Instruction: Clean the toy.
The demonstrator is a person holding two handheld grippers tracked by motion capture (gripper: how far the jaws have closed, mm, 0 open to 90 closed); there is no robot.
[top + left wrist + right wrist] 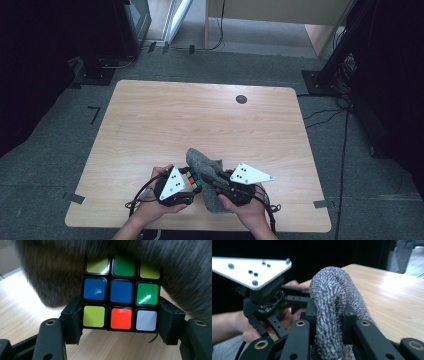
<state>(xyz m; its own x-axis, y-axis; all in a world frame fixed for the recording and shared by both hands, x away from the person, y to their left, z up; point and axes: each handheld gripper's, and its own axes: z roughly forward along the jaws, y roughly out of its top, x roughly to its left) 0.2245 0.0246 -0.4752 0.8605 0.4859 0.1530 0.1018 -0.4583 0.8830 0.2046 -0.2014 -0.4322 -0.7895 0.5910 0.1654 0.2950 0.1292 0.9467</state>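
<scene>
Grey carpet floor (60,165) around a light wooden tabletop (200,120), dark stands and cables at the room's edges, small dark round disc (241,99) on the tabletop near its far edge. Both hands work at the near edge, close together.

Left gripper (186,189) in the person's left hand (150,207), grey three-cornered plate on top. Jaws clenched on a puzzle cube (193,180); the left gripper view has the cube (121,292) clamped between the two black jaws by its lower row, one jaw against each side. Facing stickers: yellow-green, green, yellow-green on top; blue, blue, green in the middle; yellow-green, red-orange, white on the bottom. Cube sits above the tabletop, just beside the cloth; in the left gripper view the cloth (55,275) hangs blurred right behind and over the cube's top edge; touching or not, cannot tell.

Right gripper (218,179) in the right hand (247,207), also with a plate. Jaws grasping a grey fuzzy cloth (207,172); the right gripper view shows a thick fold of cloth (332,305) pinched between the jaws and arching up over them. In the high view the cloth's near end lies on the tabletop between the hands, the rest rising toward the cube. Left gripper and hand sit just behind it in the right gripper view.
</scene>
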